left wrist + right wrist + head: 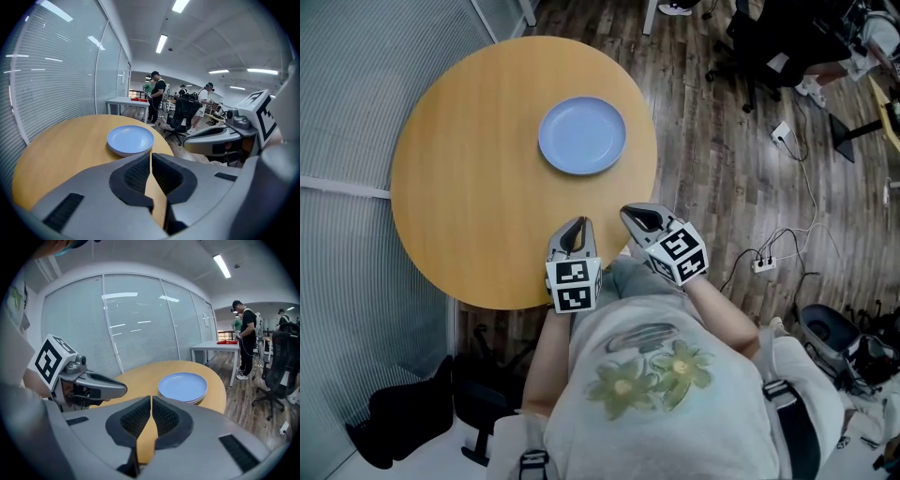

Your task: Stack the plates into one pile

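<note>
A pile of light blue plates [582, 136] sits on the round wooden table [469, 178], toward its far right side. The same pile of plates [130, 140] lies ahead in the left gripper view, and the plates [183, 386] show again in the right gripper view. My left gripper [573, 232] hovers at the table's near edge, shut and empty. My right gripper [638, 219] is beside it, just off the edge, also shut with nothing in it. Both are held close to my body, well short of the plates.
A glass wall with blinds [347, 112] runs along the left. Cables and a power strip [763, 264] lie on the wood floor to the right. Office chairs [769, 47], a white table [126, 102] and several people stand farther back.
</note>
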### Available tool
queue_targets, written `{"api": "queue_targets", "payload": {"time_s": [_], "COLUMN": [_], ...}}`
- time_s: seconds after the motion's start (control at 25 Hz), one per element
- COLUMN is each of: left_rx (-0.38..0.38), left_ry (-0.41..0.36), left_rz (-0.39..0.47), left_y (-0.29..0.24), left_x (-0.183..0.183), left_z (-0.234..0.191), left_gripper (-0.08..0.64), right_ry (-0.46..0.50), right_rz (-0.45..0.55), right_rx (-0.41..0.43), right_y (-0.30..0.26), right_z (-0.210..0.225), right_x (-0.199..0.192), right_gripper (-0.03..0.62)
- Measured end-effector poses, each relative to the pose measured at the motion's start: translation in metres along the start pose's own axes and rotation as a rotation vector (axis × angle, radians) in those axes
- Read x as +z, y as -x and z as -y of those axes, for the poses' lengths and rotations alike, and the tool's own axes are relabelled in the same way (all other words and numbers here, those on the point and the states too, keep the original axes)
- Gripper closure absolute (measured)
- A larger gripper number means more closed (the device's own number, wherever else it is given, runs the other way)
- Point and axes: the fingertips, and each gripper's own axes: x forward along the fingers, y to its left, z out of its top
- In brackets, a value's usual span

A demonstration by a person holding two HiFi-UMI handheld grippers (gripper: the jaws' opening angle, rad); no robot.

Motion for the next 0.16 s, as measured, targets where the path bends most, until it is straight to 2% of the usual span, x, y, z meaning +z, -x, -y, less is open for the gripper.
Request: {"api": "queue_targets", "payload": {"time_s": [0.16], "left_rx": [-0.020], "left_ry": [-0.035], "left_rz": [0.010], "left_y": [0.0097], "left_x": [-0.0008], "left_z": [0.0010], "left_gripper": [0.529], "right_ry": [-0.005], "right_rz": [0.031], "right_rx": [-0.012], "right_y": [0.0022], "right_z": [-0.0117], "right_x": [0.0023], "right_gripper": [0.546]}}
